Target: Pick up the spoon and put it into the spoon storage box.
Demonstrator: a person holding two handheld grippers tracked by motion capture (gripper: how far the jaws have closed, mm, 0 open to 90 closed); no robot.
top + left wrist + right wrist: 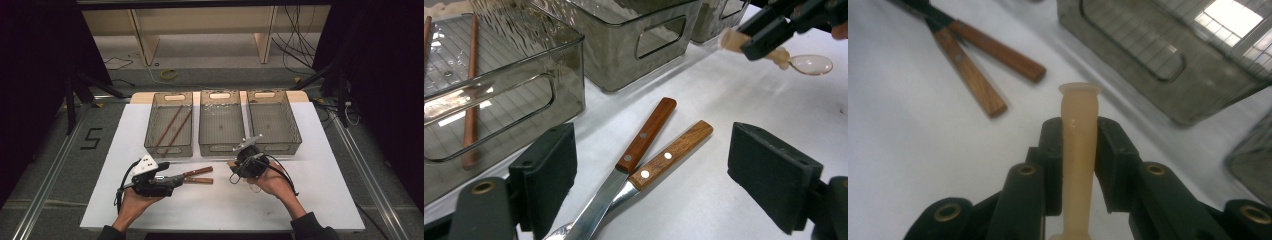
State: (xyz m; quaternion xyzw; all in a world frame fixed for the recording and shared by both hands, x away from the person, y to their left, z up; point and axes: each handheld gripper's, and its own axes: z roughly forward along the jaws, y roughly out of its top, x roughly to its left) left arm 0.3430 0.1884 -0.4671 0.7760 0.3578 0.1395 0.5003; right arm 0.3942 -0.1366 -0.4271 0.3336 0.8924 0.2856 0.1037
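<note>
Two wooden-handled utensils (659, 145) lie crossed on the white table (200, 205), with their handles (198, 175) pointing right. My left gripper (176, 179) rests open beside them. In the left gripper view its pads (549, 165) stand wide on either side of the metal blades without touching them. My right gripper (236, 171) is raised a little above the table in front of the middle bin. It is shut on the handle of a translucent beige spoon (1078, 107). The spoon's clear bowl (811, 64) sticks out behind the jaws.
Three smoky clear bins stand in a row at the back of the table. The left bin (169, 125) holds two brown chopsticks (172, 129). The middle bin (221, 122) and the right bin (272, 120) look empty. Black frame legs flank the table.
</note>
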